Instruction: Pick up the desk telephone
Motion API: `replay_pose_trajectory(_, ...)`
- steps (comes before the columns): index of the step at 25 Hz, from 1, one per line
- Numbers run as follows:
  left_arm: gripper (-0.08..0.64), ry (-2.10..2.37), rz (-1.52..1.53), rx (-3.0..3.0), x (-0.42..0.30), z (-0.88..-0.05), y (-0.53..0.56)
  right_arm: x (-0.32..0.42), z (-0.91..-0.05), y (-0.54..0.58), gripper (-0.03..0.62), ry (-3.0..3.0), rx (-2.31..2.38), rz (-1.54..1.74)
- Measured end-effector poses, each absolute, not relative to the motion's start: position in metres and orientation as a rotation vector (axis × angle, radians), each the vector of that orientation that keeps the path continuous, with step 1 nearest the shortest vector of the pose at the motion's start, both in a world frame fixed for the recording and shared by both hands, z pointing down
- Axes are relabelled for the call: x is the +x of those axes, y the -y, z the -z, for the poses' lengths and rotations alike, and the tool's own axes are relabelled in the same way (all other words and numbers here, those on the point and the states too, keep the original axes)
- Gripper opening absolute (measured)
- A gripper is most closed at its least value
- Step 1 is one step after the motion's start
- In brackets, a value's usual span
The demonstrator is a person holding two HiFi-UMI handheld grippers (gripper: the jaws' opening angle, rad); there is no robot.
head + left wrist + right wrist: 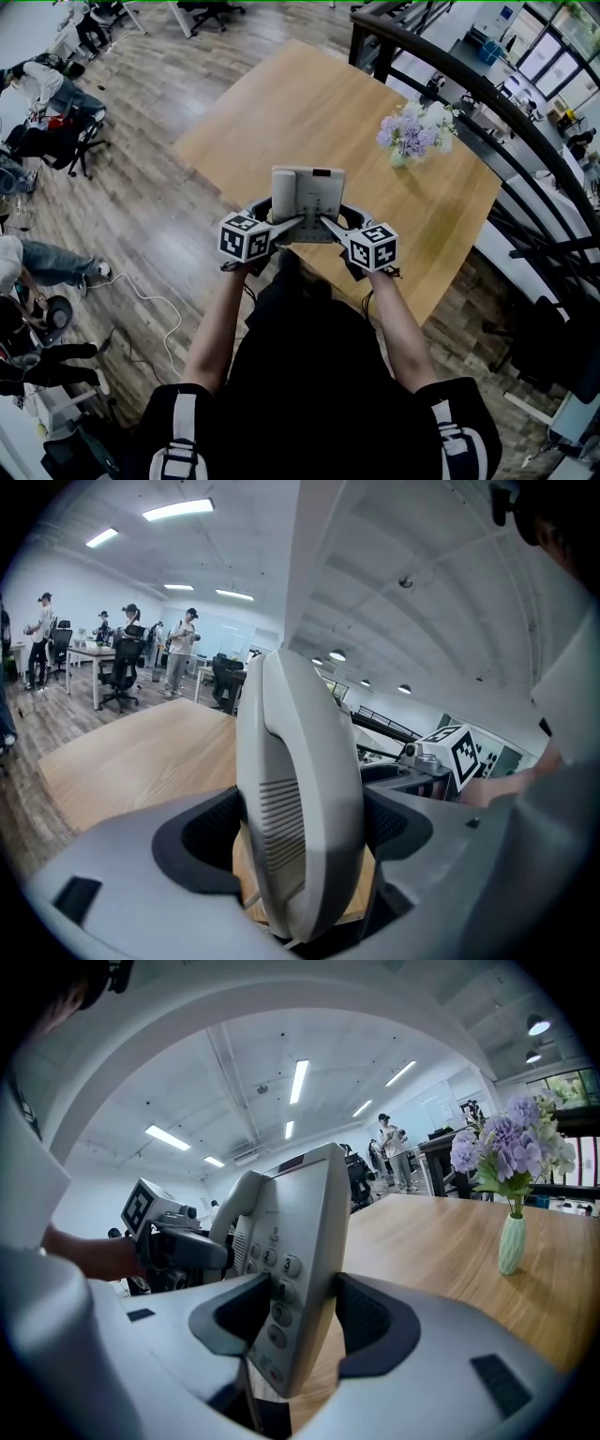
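Note:
The desk telephone (307, 192) is light grey, with its handset on the left and its keypad on the right. It is held over the near edge of the wooden table (309, 103), tilted, with the table visible beneath it in both gripper views. My left gripper (292, 223) is shut on the handset side (300, 789), and its pads press both faces. My right gripper (330, 225) is shut on the keypad side (295, 1241). Each gripper's marker cube shows in the other's view: the right gripper's cube (466, 750) and the left gripper's cube (141, 1206).
A pale green vase of purple flowers (412, 133) stands on the table's right part (512, 1232). A dark railing (487, 103) runs past the table on the right. People sit on chairs at the left (47, 94), and a white cable (150, 309) lies on the floor.

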State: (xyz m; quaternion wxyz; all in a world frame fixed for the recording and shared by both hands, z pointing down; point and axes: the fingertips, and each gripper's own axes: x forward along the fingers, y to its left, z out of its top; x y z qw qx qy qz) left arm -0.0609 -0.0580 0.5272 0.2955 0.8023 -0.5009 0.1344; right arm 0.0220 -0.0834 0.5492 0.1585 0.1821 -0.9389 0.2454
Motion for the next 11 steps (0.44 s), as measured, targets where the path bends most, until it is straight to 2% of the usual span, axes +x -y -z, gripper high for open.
replay_pose_trajectory(11,0.402,1.351,-0.368,2.133,-0.0628,-0.5211,0.0532,0.0196,-0.5449,0.0799,0.235,2.698,0.500,-0.705)
